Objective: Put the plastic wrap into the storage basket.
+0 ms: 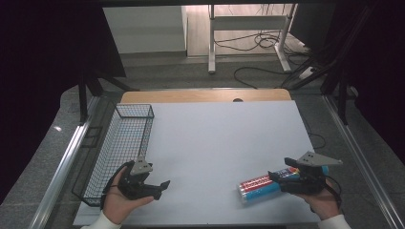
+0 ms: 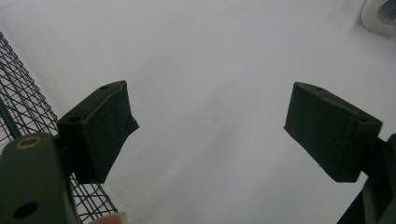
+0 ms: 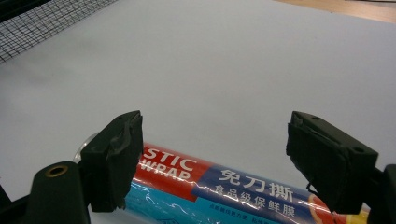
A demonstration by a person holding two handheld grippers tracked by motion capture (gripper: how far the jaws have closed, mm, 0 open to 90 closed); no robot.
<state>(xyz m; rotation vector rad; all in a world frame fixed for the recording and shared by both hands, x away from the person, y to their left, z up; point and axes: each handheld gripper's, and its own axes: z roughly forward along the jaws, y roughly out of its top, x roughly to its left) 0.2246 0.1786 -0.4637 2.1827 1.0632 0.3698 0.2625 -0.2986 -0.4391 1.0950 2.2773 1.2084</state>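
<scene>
Red-and-blue, one plastic wrap roll (image 1: 261,187) lies near the worktop's (image 1: 224,143) front right corner, just under my right hand-held gripper (image 3: 212,154), whose jaws stand apart above it without gripping. My left hand-held gripper (image 2: 210,135) is released too, near the front left corner beside one black wire basket (image 1: 122,143), which I see holding nothing.
</scene>
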